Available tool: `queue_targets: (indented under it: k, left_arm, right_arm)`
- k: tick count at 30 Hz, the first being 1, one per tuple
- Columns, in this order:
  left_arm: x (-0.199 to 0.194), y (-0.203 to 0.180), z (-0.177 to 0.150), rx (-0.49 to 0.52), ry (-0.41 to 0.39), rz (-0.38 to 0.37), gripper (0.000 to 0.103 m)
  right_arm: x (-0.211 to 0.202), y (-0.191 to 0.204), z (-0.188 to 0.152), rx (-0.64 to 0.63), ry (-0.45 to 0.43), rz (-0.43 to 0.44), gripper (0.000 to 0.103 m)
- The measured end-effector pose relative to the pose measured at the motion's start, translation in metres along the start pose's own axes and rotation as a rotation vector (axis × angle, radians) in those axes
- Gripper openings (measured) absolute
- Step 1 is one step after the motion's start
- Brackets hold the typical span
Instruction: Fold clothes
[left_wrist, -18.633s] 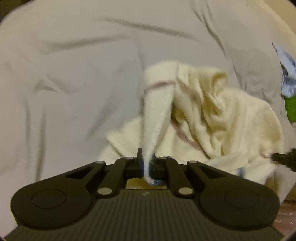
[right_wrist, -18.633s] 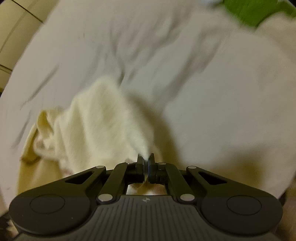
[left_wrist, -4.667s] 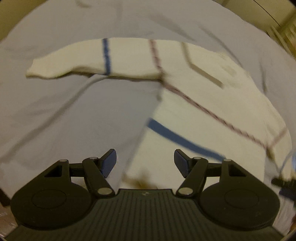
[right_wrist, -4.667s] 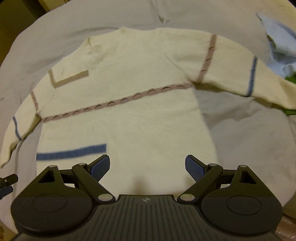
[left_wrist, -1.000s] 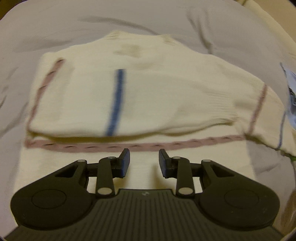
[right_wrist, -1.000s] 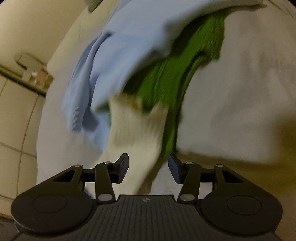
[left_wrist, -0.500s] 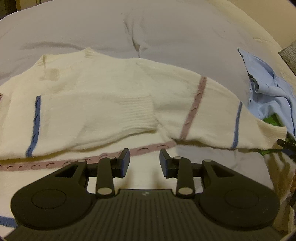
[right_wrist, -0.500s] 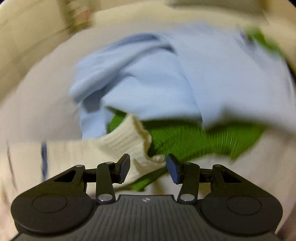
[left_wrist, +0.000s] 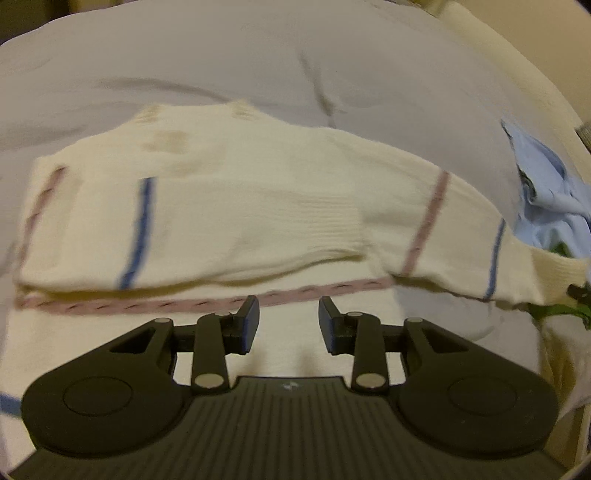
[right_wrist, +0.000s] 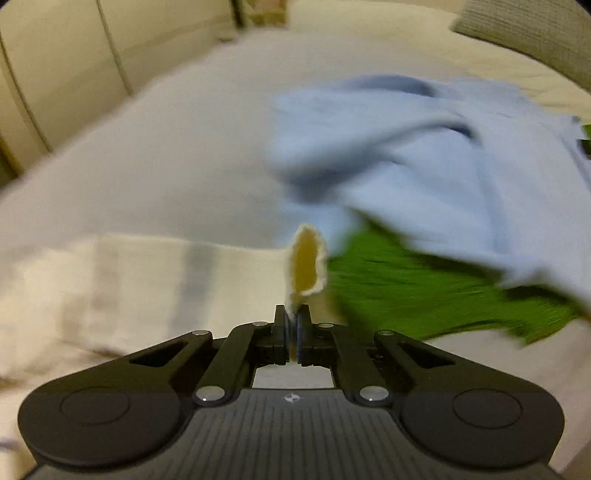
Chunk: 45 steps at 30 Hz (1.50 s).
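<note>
One sleeve of the cream knit sweater (left_wrist: 258, 206) lies folded across; the right gripper (right_wrist: 293, 325), clamped on the other sleeve's ribbed cuff (right_wrist: 306, 258) mid-frame, should carry it across too. The left gripper (left_wrist: 288, 317) hovers parted, holding nothing.

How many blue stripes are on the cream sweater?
3 on the cream sweater: one on the folded sleeve, one on the outstretched sleeve near its cuff, one at the bottom left edge. Others may be hidden.

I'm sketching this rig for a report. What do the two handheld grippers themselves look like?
Both match: the left gripper and right gripper are matte black, with a ribbed central body bearing a small pale logo, two rounded side lobes with circular recesses, linkage arms with silver pivot pins, and blue-faced finger pads. No cables or sleeves show.
</note>
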<state>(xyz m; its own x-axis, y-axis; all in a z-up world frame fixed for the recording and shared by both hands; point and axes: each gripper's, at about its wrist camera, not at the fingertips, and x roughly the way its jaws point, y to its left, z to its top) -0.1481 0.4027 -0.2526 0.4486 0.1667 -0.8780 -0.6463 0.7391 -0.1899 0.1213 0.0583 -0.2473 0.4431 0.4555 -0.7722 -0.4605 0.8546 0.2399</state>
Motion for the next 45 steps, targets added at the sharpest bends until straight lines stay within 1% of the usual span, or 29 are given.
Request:
queue_targets:
  k: [2, 5, 6, 7, 8, 9, 11, 13, 15, 17, 19, 21, 23, 24, 25, 27, 28, 29, 30, 31, 32, 34, 35, 37, 38, 40, 41, 44, 45]
  left_arm:
    - [-0.011, 0.024, -0.007, -0.039, 0.002, 0.021, 0.03]
    - [-0.027, 0.057, -0.024, -0.084, 0.015, 0.059, 0.029]
    - [-0.032, 0.067, -0.03, -0.096, 0.021, 0.072, 0.03]
    - [-0.038, 0.078, -0.038, -0.11, 0.027, 0.089, 0.03]
    - [-0.043, 0.087, -0.045, -0.126, 0.033, 0.1, 0.03]
    - [-0.047, 0.097, -0.052, -0.144, 0.04, 0.108, 0.03]
    - [-0.053, 0.113, -0.063, -0.183, 0.053, 0.117, 0.03]
    - [-0.056, 0.126, -0.072, -0.219, 0.069, 0.118, 0.03]
    - [-0.053, 0.133, -0.078, -0.247, 0.087, 0.107, 0.03]
    - [-0.043, 0.131, -0.075, -0.27, 0.094, 0.067, 0.031]
    - [-0.029, 0.127, -0.066, -0.301, 0.096, 0.013, 0.033]
    - [-0.009, 0.125, -0.058, -0.346, 0.102, -0.032, 0.035]
    - [0.013, 0.125, -0.048, -0.402, 0.107, -0.061, 0.038]
    - [0.024, 0.126, -0.045, -0.433, 0.109, -0.069, 0.04]
    - [0.035, 0.128, -0.042, -0.454, 0.114, -0.064, 0.043]
    - [0.056, 0.13, -0.036, -0.487, 0.126, -0.048, 0.044]
    - [0.067, 0.131, -0.034, -0.492, 0.137, -0.052, 0.042]
    - [0.073, 0.127, -0.031, -0.471, 0.145, -0.051, 0.035]
    - [0.078, 0.123, -0.028, -0.443, 0.152, -0.048, 0.026]
    - [0.082, 0.118, -0.025, -0.416, 0.159, -0.046, 0.007]
    - [0.073, 0.113, -0.017, -0.386, 0.13, -0.069, 0.003]
    - [0.047, 0.103, 0.001, -0.324, 0.051, -0.128, 0.003]
    - [0.028, 0.1, 0.012, -0.29, -0.009, -0.156, 0.003]
    - [-0.02, 0.103, 0.036, -0.212, -0.16, -0.182, 0.003]
    - [-0.035, 0.11, 0.045, -0.172, -0.212, -0.148, 0.003]
    - [-0.06, 0.124, 0.06, -0.091, -0.3, -0.056, 0.003]
    - [-0.064, 0.137, 0.065, -0.06, -0.308, -0.013, 0.003]
    - [-0.044, 0.174, 0.067, -0.028, -0.238, 0.092, 0.003]
    - [-0.036, 0.179, 0.066, -0.019, -0.221, 0.109, 0.003]
  right_arm:
    - [-0.014, 0.058, -0.005, 0.005, 0.02, 0.167, 0.003]
    - [-0.024, 0.15, -0.019, -0.018, 0.09, 0.453, 0.003]
    - [-0.024, 0.176, -0.024, -0.018, 0.131, 0.526, 0.007]
    - [-0.022, 0.197, -0.028, -0.016, 0.18, 0.584, 0.023]
    - [-0.019, 0.211, -0.032, -0.017, 0.214, 0.615, 0.031]
    - [-0.018, 0.22, -0.037, -0.03, 0.228, 0.613, 0.043]
    - [-0.014, 0.223, -0.046, -0.07, 0.249, 0.546, 0.044]
    - [-0.002, 0.21, -0.053, -0.073, 0.29, 0.422, 0.044]
    - [0.013, 0.187, -0.062, -0.05, 0.341, 0.283, 0.044]
    - [0.025, 0.16, -0.07, -0.014, 0.385, 0.162, 0.044]
    - [0.03, 0.136, -0.077, 0.029, 0.415, 0.09, 0.044]
    - [0.033, 0.118, -0.08, 0.061, 0.431, 0.044, 0.044]
    - [0.035, 0.108, -0.081, 0.067, 0.439, 0.023, 0.045]
    - [0.037, 0.105, -0.08, 0.064, 0.444, 0.018, 0.047]
    - [0.044, 0.102, -0.078, 0.06, 0.45, 0.016, 0.05]
    - [0.05, 0.1, -0.078, 0.056, 0.461, 0.011, 0.053]
    - [0.052, 0.101, -0.079, 0.059, 0.467, 0.006, 0.054]
    - [0.054, 0.101, -0.081, 0.062, 0.472, 0.001, 0.054]
    - [0.055, 0.101, -0.083, 0.066, 0.48, -0.003, 0.054]
    - [0.055, 0.101, -0.085, 0.068, 0.487, -0.007, 0.054]
    - [0.057, 0.103, -0.087, 0.067, 0.495, -0.013, 0.054]
    - [0.06, 0.105, -0.088, 0.068, 0.505, -0.017, 0.054]
    - [0.062, 0.107, -0.088, 0.067, 0.508, -0.018, 0.054]
    - [0.064, 0.111, -0.087, 0.061, 0.512, -0.019, 0.054]
    - [0.066, 0.114, -0.086, 0.059, 0.513, -0.017, 0.054]
    - [0.069, 0.12, -0.086, 0.057, 0.515, -0.011, 0.054]
    - [0.072, 0.123, -0.086, 0.053, 0.516, -0.007, 0.054]
    - [0.077, 0.134, -0.089, 0.036, 0.519, 0.003, 0.054]
    - [0.078, 0.138, -0.09, 0.029, 0.521, 0.002, 0.054]
